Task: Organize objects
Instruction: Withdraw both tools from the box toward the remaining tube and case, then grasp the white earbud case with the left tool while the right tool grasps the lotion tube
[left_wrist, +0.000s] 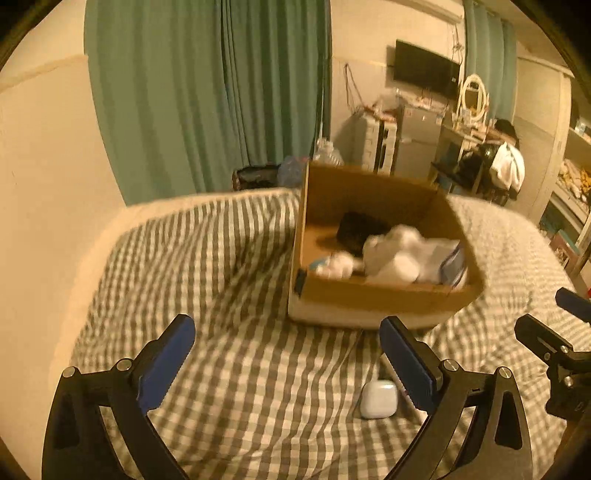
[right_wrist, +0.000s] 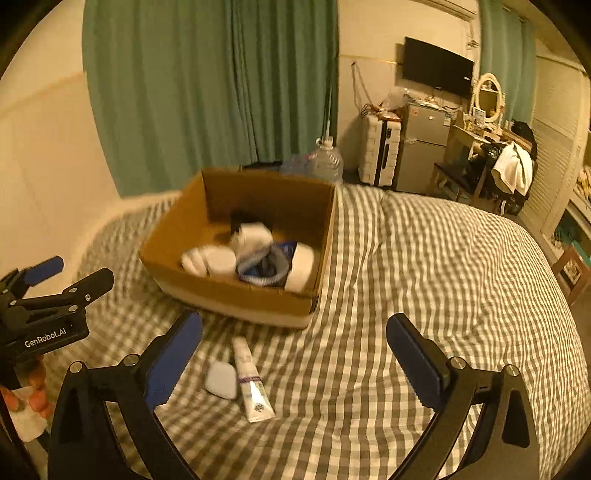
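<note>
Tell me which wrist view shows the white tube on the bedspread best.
The right wrist view: the white tube lies fully visible on the checked bedspread, beside the white earbud case. In the left wrist view, the left hand-held gripper finger hides nearly all of it; only the case is clear.

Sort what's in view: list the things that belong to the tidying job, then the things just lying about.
Job:
cardboard box
earbud case
tube
left gripper, open
right gripper, open

Lying about:
water jug
suitcase
fridge
television
</note>
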